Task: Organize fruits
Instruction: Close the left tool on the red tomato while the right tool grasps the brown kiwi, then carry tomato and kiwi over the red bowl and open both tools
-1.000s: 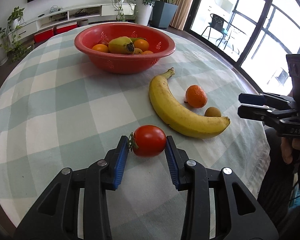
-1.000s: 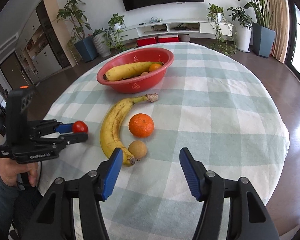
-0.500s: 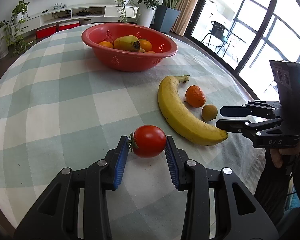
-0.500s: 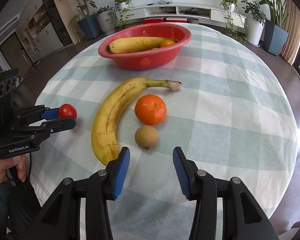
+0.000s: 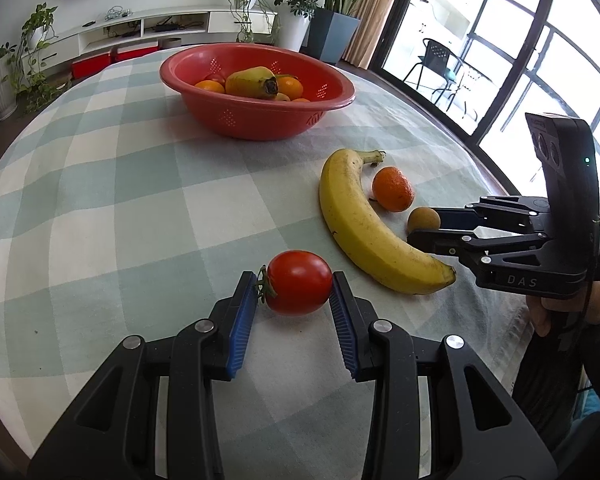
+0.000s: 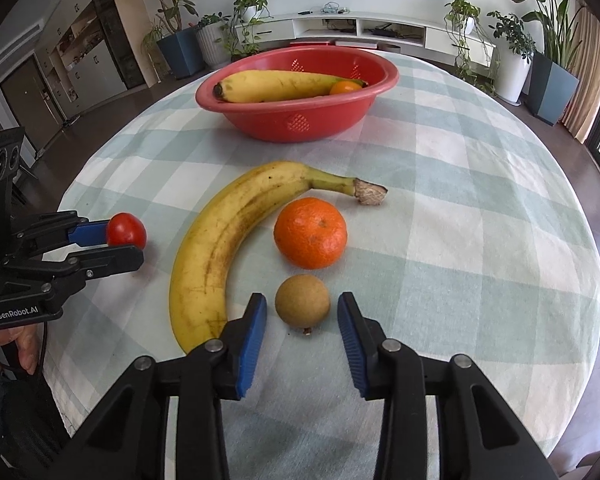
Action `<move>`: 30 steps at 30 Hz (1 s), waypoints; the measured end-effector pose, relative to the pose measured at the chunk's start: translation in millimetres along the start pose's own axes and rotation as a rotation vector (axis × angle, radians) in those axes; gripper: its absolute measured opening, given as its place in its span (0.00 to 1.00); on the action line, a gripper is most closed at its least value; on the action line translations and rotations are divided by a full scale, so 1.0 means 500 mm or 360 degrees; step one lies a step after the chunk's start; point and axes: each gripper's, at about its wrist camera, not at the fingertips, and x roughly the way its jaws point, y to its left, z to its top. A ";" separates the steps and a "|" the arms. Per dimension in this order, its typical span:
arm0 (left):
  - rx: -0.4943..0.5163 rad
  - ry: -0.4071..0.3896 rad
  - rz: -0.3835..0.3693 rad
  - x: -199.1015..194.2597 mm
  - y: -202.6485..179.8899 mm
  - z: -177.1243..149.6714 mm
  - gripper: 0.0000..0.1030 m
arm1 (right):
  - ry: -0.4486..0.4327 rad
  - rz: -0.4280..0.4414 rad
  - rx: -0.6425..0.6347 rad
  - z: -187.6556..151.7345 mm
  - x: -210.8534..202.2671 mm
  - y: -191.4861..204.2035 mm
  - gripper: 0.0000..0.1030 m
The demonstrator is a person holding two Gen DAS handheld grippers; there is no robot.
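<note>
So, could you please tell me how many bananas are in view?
2. One banana lies on the tablecloth beside the orange; the other banana rests in the red bowl. More could be hidden in the bowl.

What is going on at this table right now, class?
A person holds a claw in each hand and is sorting fruit. The left claw is shut on a red tomato. The right claw is open, with a small brown fruit sitting between its fingers, not yet gripped. A banana and an orange lie loose on the checked cloth. The red bowl behind them already holds a banana and other fruit.
</note>
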 end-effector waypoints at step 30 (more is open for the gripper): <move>-0.0062 -0.0202 0.0044 -0.095 0.043 0.103 0.34 | -0.0317 0.0022 0.0060 0.105 -0.151 -0.054 0.28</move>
